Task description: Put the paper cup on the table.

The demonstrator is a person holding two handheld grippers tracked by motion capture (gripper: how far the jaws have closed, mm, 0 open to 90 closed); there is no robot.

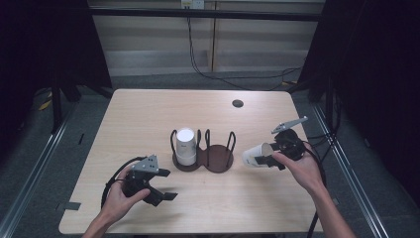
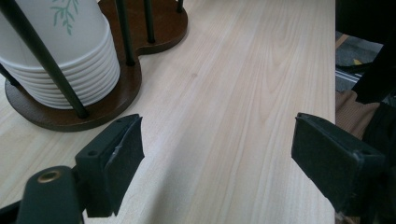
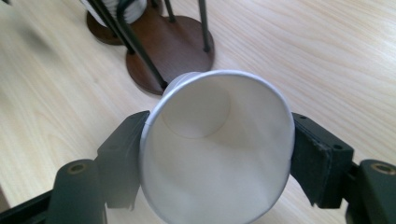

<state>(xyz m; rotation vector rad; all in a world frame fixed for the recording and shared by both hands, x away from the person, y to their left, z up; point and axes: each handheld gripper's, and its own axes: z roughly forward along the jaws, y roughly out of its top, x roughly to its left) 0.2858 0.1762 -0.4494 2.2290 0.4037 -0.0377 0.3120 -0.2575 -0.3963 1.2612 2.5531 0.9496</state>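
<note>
At the lower right of the table (image 1: 148,109) in the high view, the right gripper (image 1: 261,159) holds a white paper cup (image 1: 256,154) on its side, the closed bottom pointing toward the middle of the frame and the open mouth toward the hand. Seen along that gripper's own view, the cup (image 3: 217,144) takes up the centre, its rim facing the camera, with a black pad (image 3: 126,154) pressed against each side of the rim; the jaws stand only as far apart as the cup's width. The cup hangs clear of the wood, just right of a dark brown stand (image 1: 218,161) with two round bases and thin black upright rods.

Left half of that stand carries a stack of white cups (image 1: 185,146), placed upside down between the rods. The right half of the stand is bare, and the held cup is near it but not touching.

Lower left in the high view, the left gripper (image 1: 166,186) sits in the person's left hand (image 1: 119,198) just above the table. Its own view shows the jaws spread wide with nothing but wood grain between them, the stacked cups (image 2: 65,56) at the upper left of the frame.
</note>
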